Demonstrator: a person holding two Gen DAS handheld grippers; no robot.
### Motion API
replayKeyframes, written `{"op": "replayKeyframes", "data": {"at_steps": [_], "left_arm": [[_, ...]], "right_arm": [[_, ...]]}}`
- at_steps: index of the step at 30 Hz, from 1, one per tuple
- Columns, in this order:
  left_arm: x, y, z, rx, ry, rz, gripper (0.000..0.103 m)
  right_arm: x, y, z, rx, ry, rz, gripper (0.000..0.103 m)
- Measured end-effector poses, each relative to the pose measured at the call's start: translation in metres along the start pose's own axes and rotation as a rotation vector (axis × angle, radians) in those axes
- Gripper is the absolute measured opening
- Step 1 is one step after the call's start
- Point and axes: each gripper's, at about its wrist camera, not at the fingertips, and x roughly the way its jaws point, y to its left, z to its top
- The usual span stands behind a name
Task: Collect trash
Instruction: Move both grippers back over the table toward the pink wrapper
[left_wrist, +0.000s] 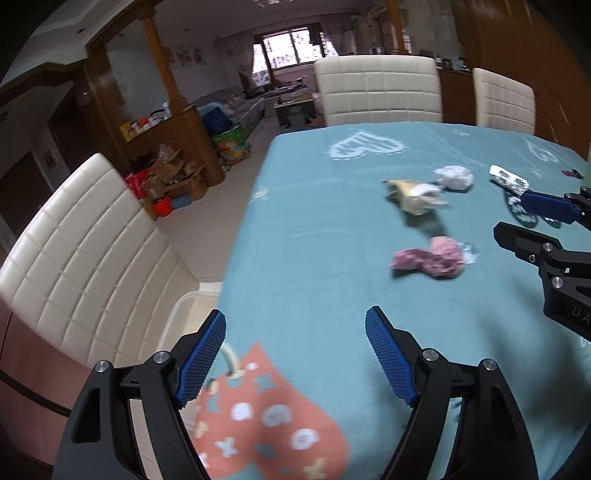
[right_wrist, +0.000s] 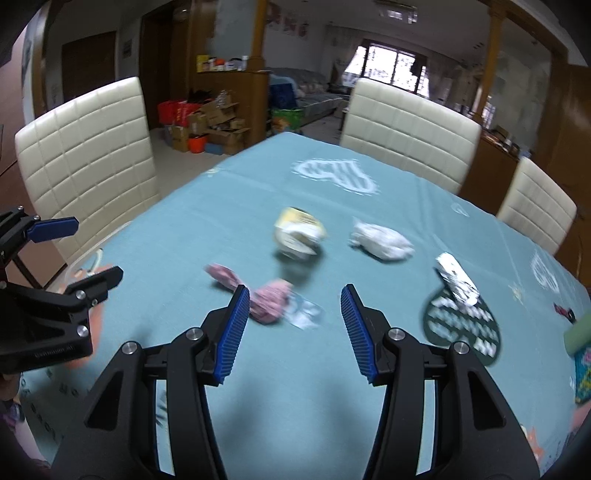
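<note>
- Plainly, both tools are empty: the left gripper (left_wrist: 295, 328) has its blue pads spread wide over the teal tablecloth (left_wrist: 314, 229), with only cloth showing between them.
- The right gripper (right_wrist: 293, 306) stands moderately open, its jaws clear of everything; the pink crumpled wrapper (right_wrist: 271, 301) lies just beyond its left pad and is partly hidden by it.
- In the left wrist view, that pink wrapper (left_wrist: 432, 258) stretches sideways, its long axis running across the picture, a thinner end towards the left and a fuller lump at the right, next to a small clear scrap.
- Farther off lies a yellow-and-white crushed carton (left_wrist: 413, 194), long axis slanting from upper left to lower right; from the right wrist view the same carton (right_wrist: 299, 234) looks squat, its yellow side turned away from the camera.
- Beside it sits a white crumpled paper ball (right_wrist: 382, 240), elongated left to right in the right wrist view.
- A silvery foil wrapper (right_wrist: 458, 278) lies on a dark heart print, its long axis running from far left to near right.
- All four pieces rest on the table, well apart from the left tool and ahead of the right one.
- Cream padded chairs (right_wrist: 406, 125) stand around the table's far and left edges.
</note>
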Motion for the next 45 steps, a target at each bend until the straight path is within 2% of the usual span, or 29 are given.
{"op": "replayKeyframes", "data": {"at_steps": [8,12,20,29,33,35,36,37,38,40,45], "left_arm": [[0.0,-0.067,0.015,0.092,-0.008,-0.083,0.076],[0.011,-0.089,0.024,0.102,0.003,-0.129,0.076],[0.045,-0.09,0.035,0.016,0.099,-0.207,0.076],[0.076,-0.092,0.038,0.011,0.136,-0.18,0.076],[0.081,-0.087,0.039,-0.001,0.132,-0.198,0.076],[0.081,-0.085,0.039,0.001,0.123,-0.209,0.067],[0.08,-0.084,0.038,0.007,0.119,-0.209,0.049],[0.08,-0.084,0.038,0.014,0.118,-0.205,0.021],[0.081,-0.082,0.038,0.018,0.129,-0.203,0.011],[0.08,-0.076,0.038,0.003,0.131,-0.216,0.005],[0.065,-0.063,0.035,0.021,0.064,-0.175,0.002]], "right_arm": [[-0.009,-0.058,-0.023,0.083,0.013,-0.057,0.057],[-0.005,-0.075,-0.027,0.111,0.026,-0.055,0.058],[0.023,-0.08,-0.024,0.124,0.057,-0.016,0.058],[0.056,-0.074,-0.013,0.124,0.095,0.007,0.058],[0.069,-0.07,-0.007,0.132,0.113,0.028,0.058],[0.074,-0.067,-0.003,0.129,0.116,0.032,0.058],[0.077,-0.064,-0.001,0.127,0.117,0.037,0.058],[0.079,-0.06,0.001,0.123,0.115,0.044,0.058],[0.08,-0.059,0.003,0.121,0.113,0.047,0.058],[0.081,-0.052,0.007,0.112,0.106,0.057,0.058],[0.084,-0.031,0.021,0.078,0.087,0.089,0.058]]}}
